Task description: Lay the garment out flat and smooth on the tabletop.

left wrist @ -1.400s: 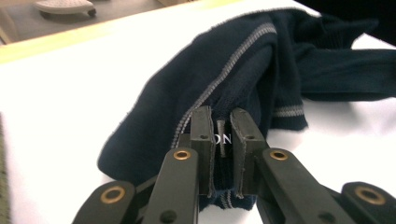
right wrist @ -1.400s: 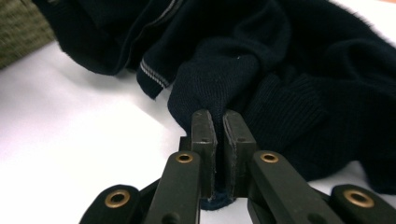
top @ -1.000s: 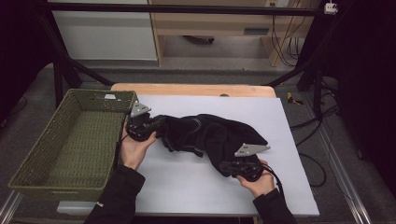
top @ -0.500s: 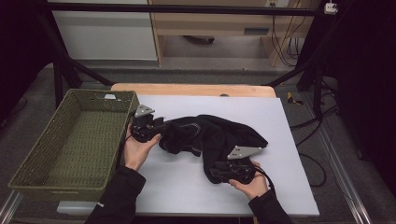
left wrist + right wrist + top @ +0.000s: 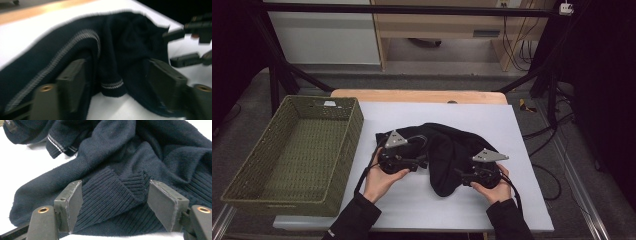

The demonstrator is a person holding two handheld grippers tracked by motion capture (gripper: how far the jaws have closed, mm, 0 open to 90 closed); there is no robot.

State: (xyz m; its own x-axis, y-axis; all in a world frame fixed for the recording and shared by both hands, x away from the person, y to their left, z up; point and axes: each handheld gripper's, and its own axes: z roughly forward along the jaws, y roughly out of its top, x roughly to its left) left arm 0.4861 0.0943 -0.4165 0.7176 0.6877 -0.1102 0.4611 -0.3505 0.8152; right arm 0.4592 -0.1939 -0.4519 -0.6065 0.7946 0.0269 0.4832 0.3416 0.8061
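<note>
A dark navy knit sweater (image 5: 447, 150) lies bunched in the middle of the white table (image 5: 412, 210). My left gripper (image 5: 423, 161) points right at the sweater's left edge. In the left gripper view its jaws have just been opening and stand open (image 5: 117, 83) around a striped cuff (image 5: 112, 86), pads clear of the cloth. My right gripper (image 5: 460, 175) points left at the sweater's lower right. Its jaws have also just been opening and stand open (image 5: 117, 203), with the ribbed hem (image 5: 117, 192) loose between the pads.
A green woven basket (image 5: 354, 125) with nothing in it stands at the table's left side. A wooden strip (image 5: 417, 95) runs along the far edge. The other gripper (image 5: 192, 42) shows at the upper right of the left gripper view.
Both grippers have opened and let go of the sweater. The left hand moved right and nearer to the person. The sweater, stretched out before, now lies in a tighter heap.
</note>
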